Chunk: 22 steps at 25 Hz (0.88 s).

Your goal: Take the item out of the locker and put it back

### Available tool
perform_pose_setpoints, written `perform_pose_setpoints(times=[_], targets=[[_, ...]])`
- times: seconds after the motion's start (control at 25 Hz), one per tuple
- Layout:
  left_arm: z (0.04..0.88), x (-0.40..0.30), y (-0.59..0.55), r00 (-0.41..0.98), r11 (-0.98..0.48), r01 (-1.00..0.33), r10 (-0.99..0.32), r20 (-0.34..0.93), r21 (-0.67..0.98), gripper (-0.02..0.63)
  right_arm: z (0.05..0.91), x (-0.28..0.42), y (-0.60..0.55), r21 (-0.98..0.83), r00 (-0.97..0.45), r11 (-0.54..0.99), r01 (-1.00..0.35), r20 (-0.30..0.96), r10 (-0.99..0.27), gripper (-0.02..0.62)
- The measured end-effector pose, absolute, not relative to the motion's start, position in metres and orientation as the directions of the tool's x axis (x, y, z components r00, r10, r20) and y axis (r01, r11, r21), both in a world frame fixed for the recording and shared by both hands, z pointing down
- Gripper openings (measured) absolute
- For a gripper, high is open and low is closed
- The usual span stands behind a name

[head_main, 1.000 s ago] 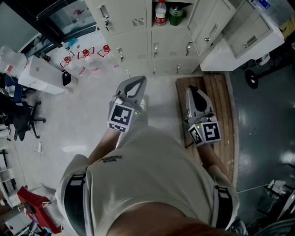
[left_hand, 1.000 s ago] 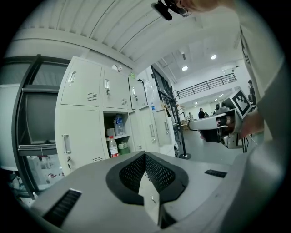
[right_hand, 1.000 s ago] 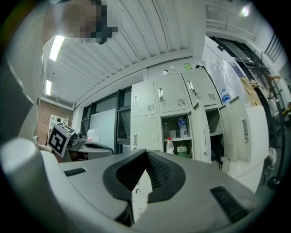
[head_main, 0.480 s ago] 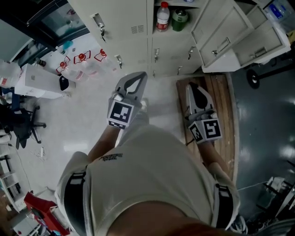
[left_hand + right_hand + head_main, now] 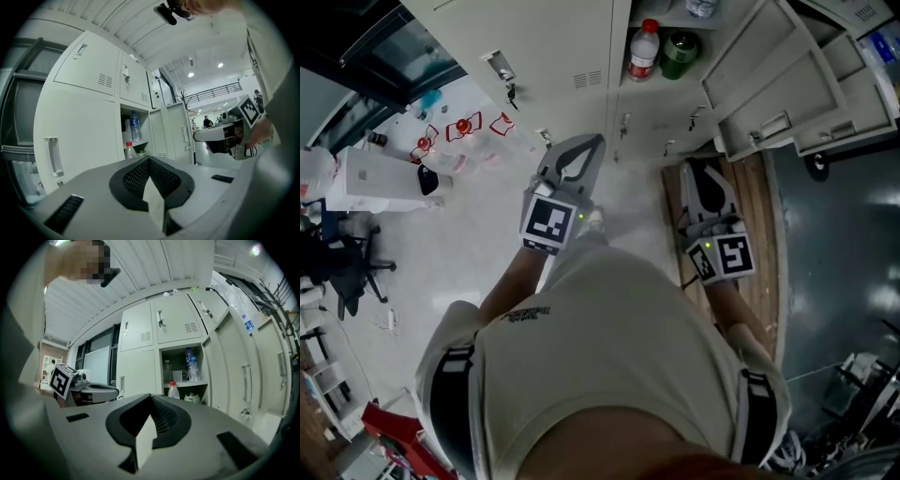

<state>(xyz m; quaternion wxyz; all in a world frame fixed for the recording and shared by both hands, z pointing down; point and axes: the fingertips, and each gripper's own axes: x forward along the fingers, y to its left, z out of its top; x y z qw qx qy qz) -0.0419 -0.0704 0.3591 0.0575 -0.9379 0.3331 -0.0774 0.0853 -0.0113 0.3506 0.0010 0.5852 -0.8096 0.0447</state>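
Locker (image 5: 553,47) nearer; bottle (image 5: 643,54) upright, cap up

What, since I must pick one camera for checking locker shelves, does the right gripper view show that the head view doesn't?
Only the right gripper view: a white mug on the upper shelf of the open locker, and the right gripper head-on, jaws together, empty. Only the head view: the brown wooden board on the floor. Both: the clear red-capped plastic bottle, the round green can beside it, and the left gripper.
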Motion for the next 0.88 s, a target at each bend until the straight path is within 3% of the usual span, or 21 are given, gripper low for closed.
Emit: perform_pose_setpoints(times=[0.88], targets=[[0.333, -0.037, -0.172, 0.814, -0.812, -0.567, -0.578, 0.055, -0.138, 0.012, 0.334, 0.075, -0.117, -0.017, -0.241, 0.241, -0.97, 0.034, -0.97, 0.003]])
